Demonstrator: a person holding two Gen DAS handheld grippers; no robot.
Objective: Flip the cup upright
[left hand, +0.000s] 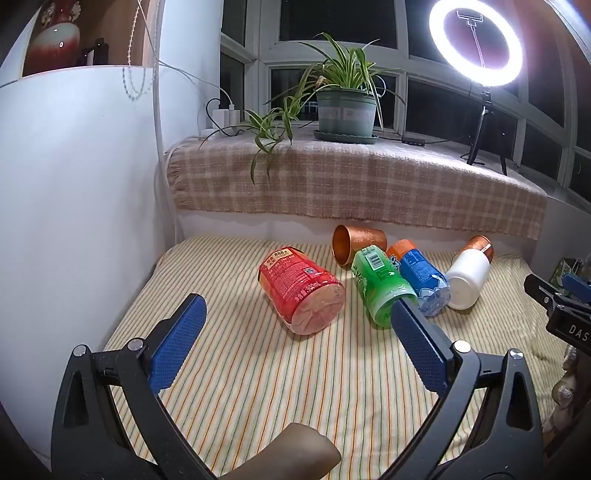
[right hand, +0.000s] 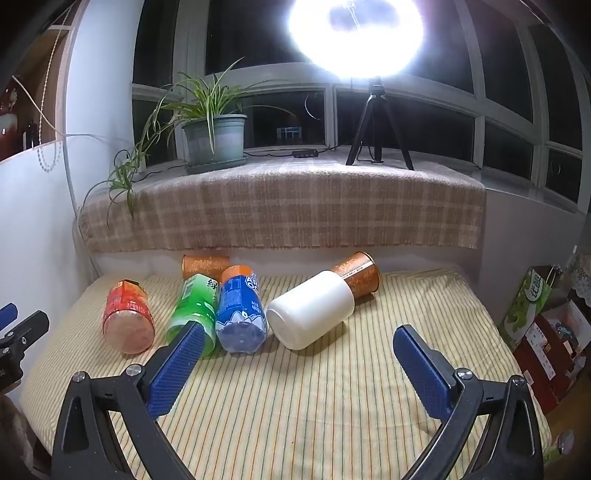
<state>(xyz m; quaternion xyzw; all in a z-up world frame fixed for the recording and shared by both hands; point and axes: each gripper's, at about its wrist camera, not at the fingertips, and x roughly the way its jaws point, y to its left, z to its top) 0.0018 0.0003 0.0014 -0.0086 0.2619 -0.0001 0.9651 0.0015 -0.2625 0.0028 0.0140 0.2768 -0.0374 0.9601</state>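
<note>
1. Your left gripper (left hand: 295, 328) and right gripper (right hand: 299, 350) hover with jaws spread, holding nothing.
2. The white cup (right hand: 310, 308) lies on its side on the striped cloth (right hand: 314, 398), touching the blue bottle (right hand: 240, 310), nearest your right gripper.

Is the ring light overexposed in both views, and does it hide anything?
Left wrist view: ring light shows as a clear ring. Right wrist view: it blows out into a white blob, hiding its shape; the white cup stays readable.
</note>
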